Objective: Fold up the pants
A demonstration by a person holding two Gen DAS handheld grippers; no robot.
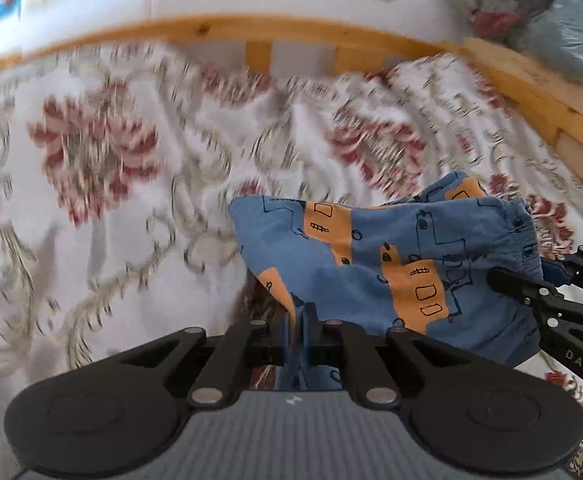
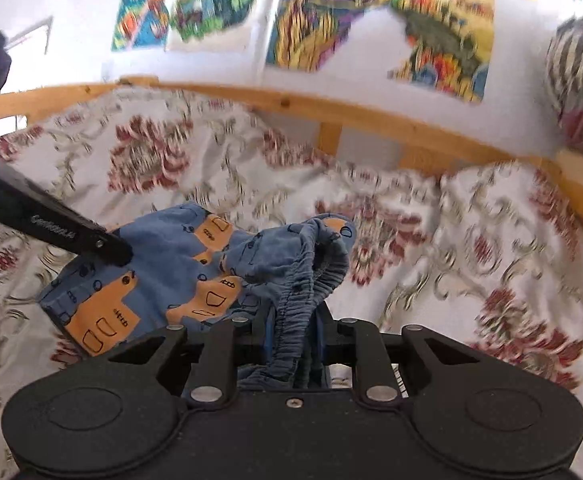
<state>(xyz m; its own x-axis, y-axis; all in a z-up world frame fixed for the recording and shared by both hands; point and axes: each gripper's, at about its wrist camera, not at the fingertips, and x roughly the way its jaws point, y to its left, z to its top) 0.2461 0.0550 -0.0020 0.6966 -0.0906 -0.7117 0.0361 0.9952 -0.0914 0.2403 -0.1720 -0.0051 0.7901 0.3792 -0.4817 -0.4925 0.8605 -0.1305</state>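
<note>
**Pants lifted by both grippers, fold not yet made**

The blue pants (image 1: 371, 264) with orange print hang bunched between the two tools, above the floral bedspread (image 1: 91, 168) of a bed with a wooden rail (image 1: 251, 28) on its far side. No clean crease or flat layer shows, so I judge the task to be early: the garment is held, but it must still be spread, doubled over and smoothed.

The left hand-held gripper (image 1: 301, 320) is clenched on a thin edge of blue cloth, which runs straight into the narrow slot between its jaws. The right hand-held gripper (image 2: 294, 332) is clamped on the gathered elastic waistband (image 2: 311, 280), a thick fold of which fills the gap between its jaws.

From the left wrist view the pants spread to the right and slightly farther off, reaching the other tool. In the right wrist view the cloth drapes to the left, its low corner near or touching the bedspread; I cannot tell which.
</note>
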